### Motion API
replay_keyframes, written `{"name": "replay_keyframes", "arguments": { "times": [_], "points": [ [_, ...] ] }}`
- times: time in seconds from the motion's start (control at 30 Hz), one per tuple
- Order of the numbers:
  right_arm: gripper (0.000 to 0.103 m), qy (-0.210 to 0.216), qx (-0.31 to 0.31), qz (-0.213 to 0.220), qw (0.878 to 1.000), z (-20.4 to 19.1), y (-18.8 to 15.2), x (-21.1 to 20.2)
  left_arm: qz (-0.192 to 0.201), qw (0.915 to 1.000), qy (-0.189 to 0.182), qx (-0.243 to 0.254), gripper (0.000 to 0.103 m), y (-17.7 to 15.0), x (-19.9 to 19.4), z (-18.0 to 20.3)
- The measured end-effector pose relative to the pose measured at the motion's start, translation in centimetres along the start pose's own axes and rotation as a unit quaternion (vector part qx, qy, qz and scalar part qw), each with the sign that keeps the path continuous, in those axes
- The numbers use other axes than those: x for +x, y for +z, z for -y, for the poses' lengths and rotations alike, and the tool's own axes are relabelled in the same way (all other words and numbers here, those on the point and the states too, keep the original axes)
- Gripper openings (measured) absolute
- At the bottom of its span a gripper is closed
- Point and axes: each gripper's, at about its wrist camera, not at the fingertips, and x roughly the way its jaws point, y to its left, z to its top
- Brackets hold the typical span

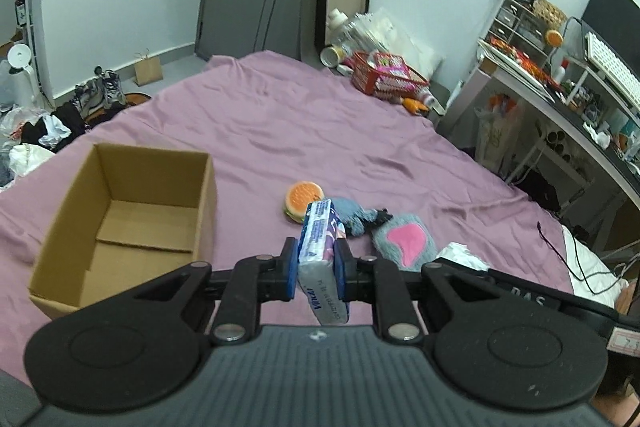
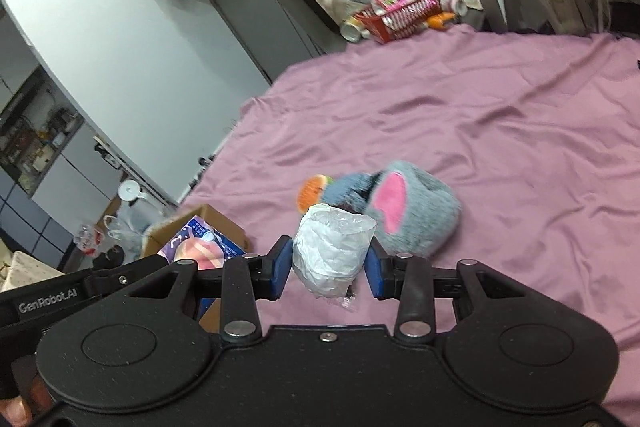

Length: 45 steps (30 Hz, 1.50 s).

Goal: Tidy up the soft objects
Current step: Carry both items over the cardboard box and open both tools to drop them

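Pinching tissue pack (image 1: 320, 247) — left gripper (image 1: 317, 269) (box (image 1: 120, 219) beside).

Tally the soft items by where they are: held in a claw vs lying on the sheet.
Held in a claw: 2, the tissue pack in the left claw and the white wrapped bundle in the right claw.
Lying on the sheet: 2, the burger toy and the grey plush.
Total: 4

A red basket (image 1: 386, 75) sits by a cluttered desk (image 1: 560, 99).
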Motion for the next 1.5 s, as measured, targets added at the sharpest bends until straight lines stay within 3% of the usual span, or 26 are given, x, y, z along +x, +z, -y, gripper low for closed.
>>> {"name": "replay_keyframes", "arguments": {
  "times": [0.3, 0.8, 1.33, 1.5],
  "points": [
    [0.038, 0.029, -0.023, 0.017, 0.999, -1.9, 0.2, 0.2, 0.023, 0.9995, 0.010, -0.019, 0.017, 1.3, -1.4, -3.3],
    [0.038, 0.056, -0.068, 0.018, 0.996, -7.1, -0.7, 1.0, 0.027, 0.9973, 0.047, -0.050, 0.017, 1.5, -2.1, -10.3],
    [0.038, 0.073, -0.099, -0.015, 0.992, -13.2, -2.8, 4.8, -0.013, 0.9933, 0.069, -0.092, 0.019, 0.1, -0.7, -16.7],
    [0.038, 0.090, -0.094, -0.036, 0.991, -14.3, -3.2, 5.9, -0.047, 0.9911, 0.071, -0.102, 0.023, 0.1, 0.3, -17.9]
  ]
}}
